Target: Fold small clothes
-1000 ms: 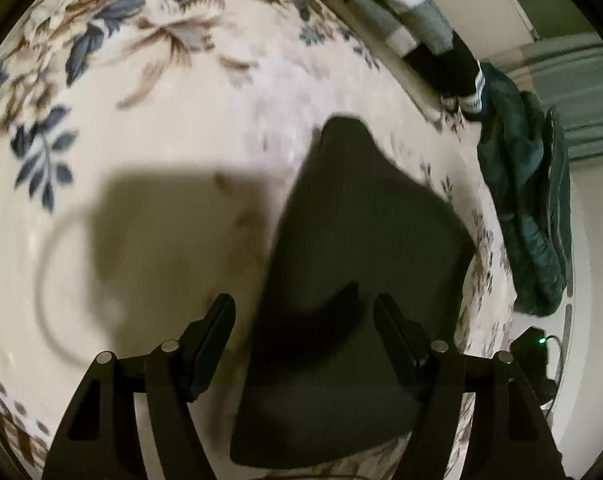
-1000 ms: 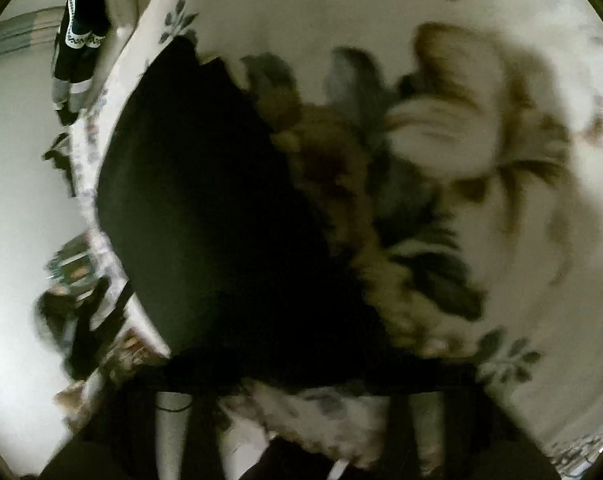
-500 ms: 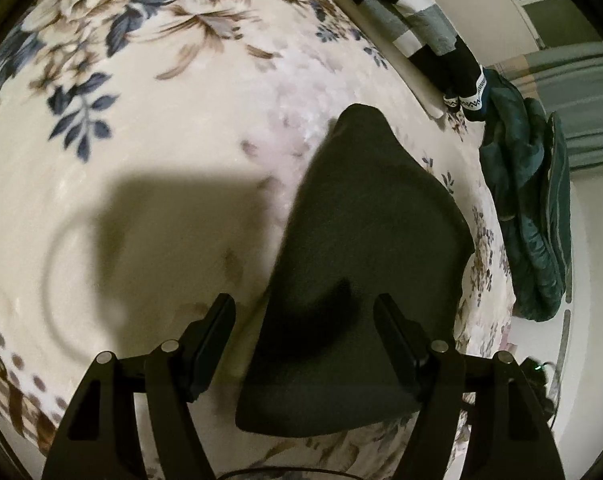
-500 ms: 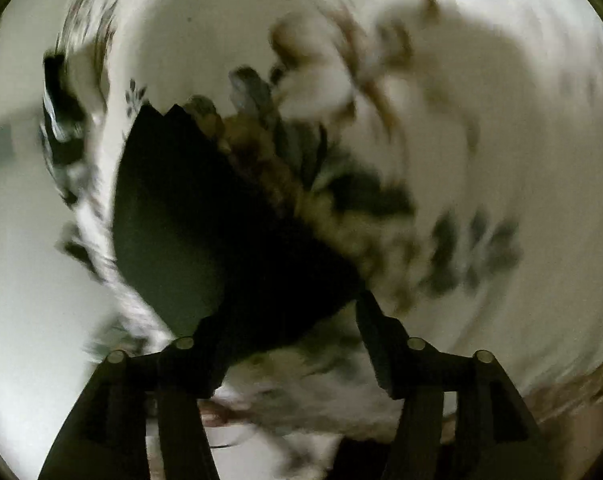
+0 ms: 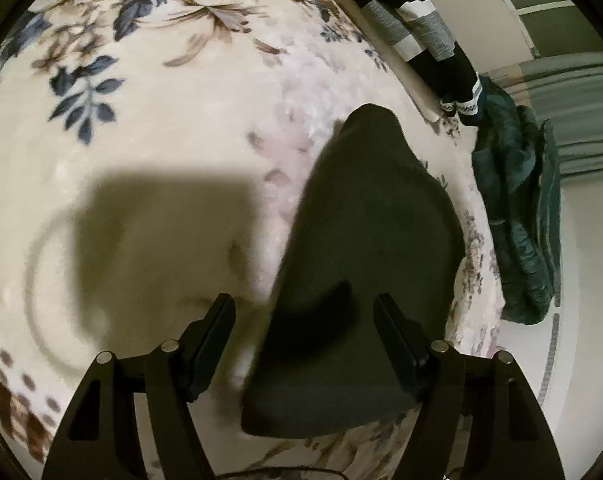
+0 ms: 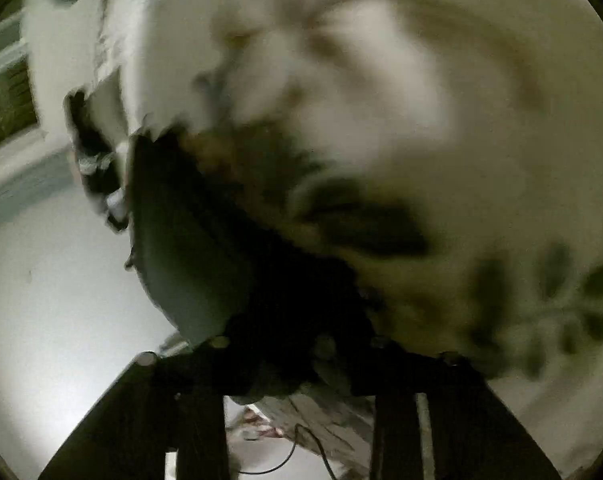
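Left tongs (image 5: 304,322): spread wide, empty, hovering over the near end of one dark garment (image 5: 365,280). The garment is matte, folded flat, tapering to a rounded tip, and lies on a plush floral blanket (image 5: 149,128). Right tongs (image 6: 297,364): blurred, state indeterminate; dark cloth lies at the fingers. One striped black-grey-white garment (image 5: 417,36); one teal quilted jacket (image 5: 517,216).

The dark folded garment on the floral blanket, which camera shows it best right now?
The left wrist view. There the dark garment lies sharp and almost whole on the floral blanket, between the open fingers of the left gripper. The right wrist view is motion-blurred and shows it only as a dark shape.
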`<action>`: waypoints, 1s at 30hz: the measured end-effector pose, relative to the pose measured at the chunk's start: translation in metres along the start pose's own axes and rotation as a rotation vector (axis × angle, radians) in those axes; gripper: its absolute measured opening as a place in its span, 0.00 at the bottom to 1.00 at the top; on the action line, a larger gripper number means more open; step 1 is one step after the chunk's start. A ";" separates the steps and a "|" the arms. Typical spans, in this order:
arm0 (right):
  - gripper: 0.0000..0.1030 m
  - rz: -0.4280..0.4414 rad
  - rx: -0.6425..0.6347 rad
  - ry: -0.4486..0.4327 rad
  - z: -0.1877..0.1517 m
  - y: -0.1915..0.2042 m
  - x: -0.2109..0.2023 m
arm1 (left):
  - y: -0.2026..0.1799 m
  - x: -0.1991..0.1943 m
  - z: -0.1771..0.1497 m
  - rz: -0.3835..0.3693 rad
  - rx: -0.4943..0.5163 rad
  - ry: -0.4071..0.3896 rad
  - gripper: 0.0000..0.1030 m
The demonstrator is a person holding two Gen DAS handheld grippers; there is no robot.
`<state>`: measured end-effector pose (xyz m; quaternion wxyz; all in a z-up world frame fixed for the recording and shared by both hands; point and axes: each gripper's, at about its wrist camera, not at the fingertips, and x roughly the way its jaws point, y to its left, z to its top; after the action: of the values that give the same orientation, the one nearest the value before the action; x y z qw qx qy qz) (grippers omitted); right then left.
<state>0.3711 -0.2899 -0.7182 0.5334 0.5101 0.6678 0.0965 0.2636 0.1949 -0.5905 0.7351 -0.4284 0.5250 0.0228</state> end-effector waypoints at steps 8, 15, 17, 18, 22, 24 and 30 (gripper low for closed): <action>0.70 -0.109 -0.354 0.130 0.036 0.079 0.011 | 0.001 0.024 0.024 -0.117 0.007 0.009 0.74; 0.72 -0.075 -0.504 0.407 0.064 0.111 0.100 | -0.011 0.070 0.041 -0.199 0.060 0.107 0.76; 0.72 -0.036 -0.508 0.460 0.060 0.119 0.115 | -0.018 0.078 0.043 -0.208 0.080 0.121 0.81; 0.72 -0.031 -0.511 0.477 0.058 0.123 0.125 | -0.023 0.085 0.045 -0.214 0.094 0.126 0.83; 0.67 -0.006 -0.511 0.489 0.045 0.125 0.136 | -0.031 0.091 0.051 -0.248 0.086 0.113 0.83; 0.41 -0.041 -0.540 0.454 0.038 0.122 0.130 | -0.034 0.082 0.054 -0.267 0.077 0.063 0.46; 0.20 -0.047 -0.529 0.351 0.025 0.129 0.113 | -0.050 0.059 0.059 -0.235 0.128 0.075 0.23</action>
<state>0.4758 -0.1525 -0.7113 0.5263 0.3139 0.7129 0.3410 0.3584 0.1771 -0.6020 0.7384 -0.4396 0.4986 -0.1133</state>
